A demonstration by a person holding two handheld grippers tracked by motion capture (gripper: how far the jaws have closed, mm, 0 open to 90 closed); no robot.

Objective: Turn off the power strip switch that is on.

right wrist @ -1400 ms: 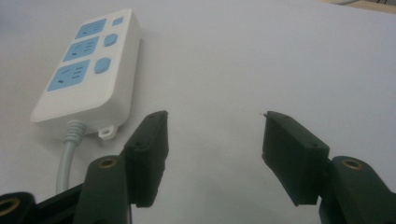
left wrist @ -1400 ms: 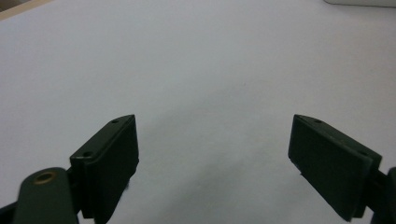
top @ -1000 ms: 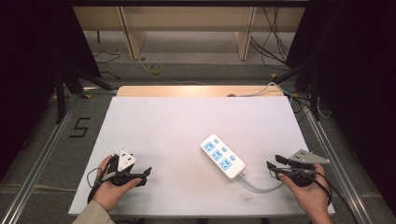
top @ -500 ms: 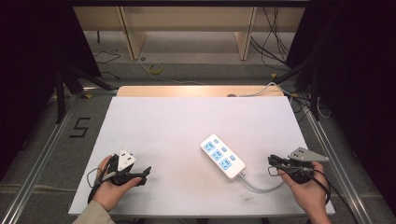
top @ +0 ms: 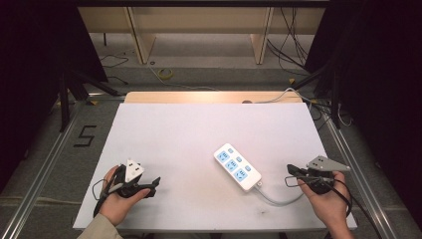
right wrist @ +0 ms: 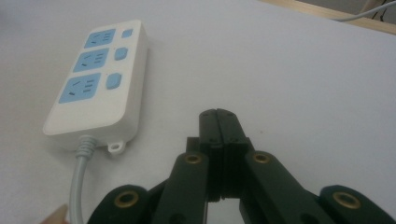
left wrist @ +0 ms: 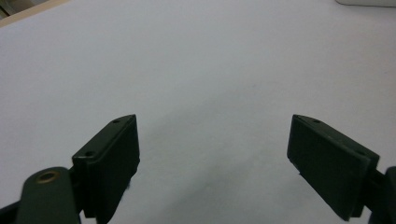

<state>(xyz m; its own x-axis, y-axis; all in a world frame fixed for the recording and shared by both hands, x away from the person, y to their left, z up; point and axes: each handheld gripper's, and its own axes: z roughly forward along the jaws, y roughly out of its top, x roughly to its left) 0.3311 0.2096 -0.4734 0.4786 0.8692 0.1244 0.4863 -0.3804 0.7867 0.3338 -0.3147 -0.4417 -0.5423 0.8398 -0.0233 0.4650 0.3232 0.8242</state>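
My right gripper [right wrist: 219, 116] has its jaws pressed together on nothing; my left gripper [left wrist: 212, 158] has its jaws spread wide over bare counter [top: 199, 129]. Risk as I judge it: going at the power strip [right wrist: 95, 77] with the right jaws together would just shove it, and its cable [right wrist: 79, 177] near them could snag. In the right gripper view the strip lies upper left of the jaws, near, not touching. In the high view it sits right of centre [top: 237, 167], well apart from my left gripper [top: 149, 185].
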